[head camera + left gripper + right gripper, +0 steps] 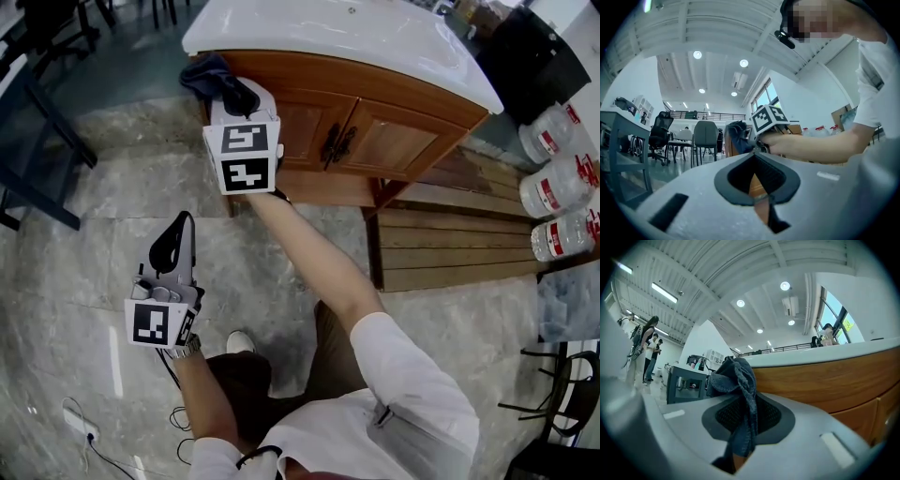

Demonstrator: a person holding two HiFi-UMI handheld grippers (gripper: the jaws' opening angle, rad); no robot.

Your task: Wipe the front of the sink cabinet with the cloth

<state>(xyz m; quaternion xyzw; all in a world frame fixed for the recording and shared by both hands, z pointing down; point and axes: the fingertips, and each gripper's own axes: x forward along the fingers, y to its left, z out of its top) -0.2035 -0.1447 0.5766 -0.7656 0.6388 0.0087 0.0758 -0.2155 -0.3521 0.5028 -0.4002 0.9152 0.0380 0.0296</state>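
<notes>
Far end of the floor [94, 253]: 1 sink cabinet [394, 178], wood front, white worktop [356, 33] over it, 2 doors, 2 dark handles [337, 143] at the centre seam. 1 cloth [214, 80], dark blue, up at the cabinet's far-left top corner just under the worktop edge. It is pinched in the right gripper [746, 416], whose fingers are clenched on it, with one bunch above the pads and a tail hanging below. Can't tell whether the cloth is actually touching the wood. 2 grippers total. The left gripper [176, 246] is near and left, well apart from the cabinet, over bare floor, pointing toward it. Its fingers are closed tip to tip with nothing between them; only the cabinet's wood shows through the gap in the left gripper view. Right of the cabinet there is a wooden slat platform [450, 234] on the floor, and 3 clear water bottles [553, 131] with red labels on their sides at the far right. Near left sits 1 white power strip [80, 422] with a black cable running by. Dark desk legs [37, 122] stand far left. The right arm and its marker cube cover part of the cabinet's left end in the head view.
</notes>
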